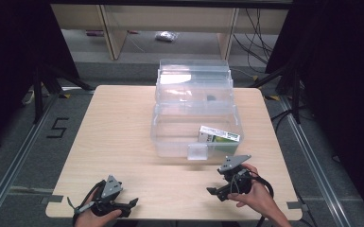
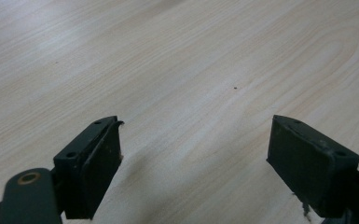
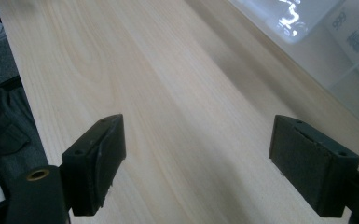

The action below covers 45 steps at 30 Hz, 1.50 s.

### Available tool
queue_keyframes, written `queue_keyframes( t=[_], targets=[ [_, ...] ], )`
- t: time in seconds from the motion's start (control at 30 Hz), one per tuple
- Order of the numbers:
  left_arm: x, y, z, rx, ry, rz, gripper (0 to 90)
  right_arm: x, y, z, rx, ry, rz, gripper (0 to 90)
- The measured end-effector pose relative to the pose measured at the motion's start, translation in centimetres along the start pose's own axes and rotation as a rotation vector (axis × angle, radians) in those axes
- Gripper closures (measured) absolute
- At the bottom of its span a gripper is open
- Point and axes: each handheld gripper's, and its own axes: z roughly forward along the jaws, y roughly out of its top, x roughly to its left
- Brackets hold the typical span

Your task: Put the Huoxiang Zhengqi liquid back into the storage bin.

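Note:
A clear plastic box [image 1: 170, 144] stands open at the table's middle right, its lid [image 1: 194, 78] tipped back behind it. Inside, at the front right, lies a white and green carton [image 1: 219, 135]. My left gripper [image 1: 133, 203] rests near the table's front left edge, open, its jaws wide apart over bare wood [image 2: 193, 158]. My right gripper [image 1: 213, 192] is held low just in front of the box, open with nothing between its jaws [image 3: 196, 158]. The box wall [image 3: 307, 46] and the carton's print [image 3: 354, 32] show at the upper right of the right gripper view.
A small dark item [image 1: 211, 98] sits at the back of the box. The box's front latch [image 1: 197, 152] hangs over the wooden table [image 1: 118, 123]. Beyond the table are black stand legs [image 1: 40, 90], a floor mark "5" [image 1: 57, 127] and cables [image 1: 257, 33].

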Motion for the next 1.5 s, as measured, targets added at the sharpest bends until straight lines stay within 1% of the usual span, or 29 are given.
queue_keyframes(
  t=[0.03,0.1,0.13,0.17,0.2,0.23,0.3,0.33,0.43,0.47,0.5,0.53,0.57,0.6,0.63,0.67,0.7,0.77,0.8,1.0,1.07,1.1,1.13,1.17,1.23,1.27,1.3,1.4,1.5],
  targets=[
    [0.0,0.0,0.1,-0.002,0.005,-0.001,16.7,-0.2,-0.1,0.0,-0.001,0.012,-0.027,19.5],
    [0.0,0.0,0.1,-0.001,0.005,0.0,16.7,0.0,-0.5,0.0,0.001,-0.002,0.0,19.6],
    [0.0,0.0,0.1,-0.001,0.005,0.0,16.7,0.0,-0.7,0.0,-0.001,0.014,-0.018,19.6],
    [0.0,0.0,0.1,-0.001,0.005,0.0,16.7,0.0,-0.9,0.1,-0.016,0.015,-0.02,19.6],
    [0.0,0.0,0.1,0.0,0.004,0.0,16.7,-0.1,-1.1,0.0,-0.009,0.003,-0.03,19.6],
    [0.0,0.0,0.1,0.0,0.005,0.0,16.7,0.2,-1.3,0.0,-0.016,-0.006,0.006,19.6],
    [0.0,0.0,0.1,0.0,0.004,0.0,16.7,0.1,-1.7,-0.2,-0.013,0.001,-0.008,19.6],
    [0.0,0.0,0.1,0.0,0.005,0.0,16.8,0.2,-1.9,-0.3,-0.014,-0.01,0.017,19.6],
    [0.0,0.0,0.1,0.0,0.005,0.0,16.7,0.3,-2.5,-0.4,-0.024,-0.001,0.017,19.4],
    [0.0,0.0,0.1,0.0,0.005,0.0,16.7,0.3,-2.6,-0.5,-0.005,0.006,0.012,19.4],
    [0.0,0.0,0.1,0.0,0.006,0.0,16.7,0.4,-2.8,-0.4,-0.017,-0.008,0.027,19.3],
    [0.0,0.0,0.1,0.0,0.006,0.001,16.7,0.3,-3.0,-0.5,-0.007,-0.004,0.016,19.3],
    [0.0,0.0,0.1,0.0,0.006,0.001,16.7,0.5,-3.2,-0.4,-0.01,-0.014,0.036,19.2],
    [0.0,0.0,0.1,0.0,0.007,0.001,16.7,0.4,-3.3,-0.5,-0.007,0.002,0.014,19.2],
    [0.0,0.0,0.1,0.0,0.007,0.001,16.7,0.5,-3.5,-0.4,-0.023,-0.005,0.026,19.1],
    [0.0,0.0,0.1,0.0,0.007,0.001,16.8,0.5,-3.5,-0.5,-0.009,-0.002,0.028,18.9],
    [0.0,0.0,0.1,0.0,0.007,0.001,16.7,0.7,-3.7,-0.5,-0.024,0.0,0.034,18.6],
    [0.0,0.0,0.1,0.0,0.007,0.001,16.7,0.8,-4.0,-0.7,-0.013,-0.008,0.037,18.5],
    [0.0,0.0,0.0,0.0,0.007,0.001,16.8,0.8,-4.1,-0.5,-0.036,-0.014,0.034,18.4],
    [0.0,0.0,0.0,0.0,0.007,0.002,16.8,1.2,-4.7,-0.6,-0.049,-0.019,0.041,16.7],
    [0.0,0.0,0.0,0.0,0.007,0.002,16.7,1.4,-4.7,-0.7,-0.027,-0.017,0.043,16.7],
    [0.0,0.0,0.0,-0.001,0.008,0.002,16.7,1.5,-4.8,-0.6,-0.049,-0.014,0.035,16.5],
    [0.0,0.0,0.0,0.001,0.006,0.004,16.7,1.6,-4.8,-0.6,-0.045,-0.016,0.037,16.5],
    [0.0,0.0,0.0,-0.004,0.006,-0.002,16.8,1.5,-4.9,-0.8,-0.028,-0.018,0.029,16.5],
    [0.0,0.0,0.0,-0.001,0.008,0.002,16.7,1.6,-5.0,-0.7,-0.03,-0.008,0.029,16.5],
    [0.1,0.0,0.0,0.0,0.008,0.003,16.7,1.7,-5.1,-0.6,-0.043,-0.017,0.027,16.5],
    [0.1,0.0,0.0,0.0,0.008,0.003,16.7,1.8,-5.1,-0.7,-0.034,-0.013,0.045,16.5],
    [0.0,0.0,0.1,0.0,0.006,0.002,16.7,1.6,-5.2,-0.7,-0.031,-0.015,0.022,16.5],
    [0.0,0.0,0.1,0.0,0.007,0.002,16.7,1.6,-5.2,-0.6,-0.043,-0.015,0.031,16.5]
  ],
)
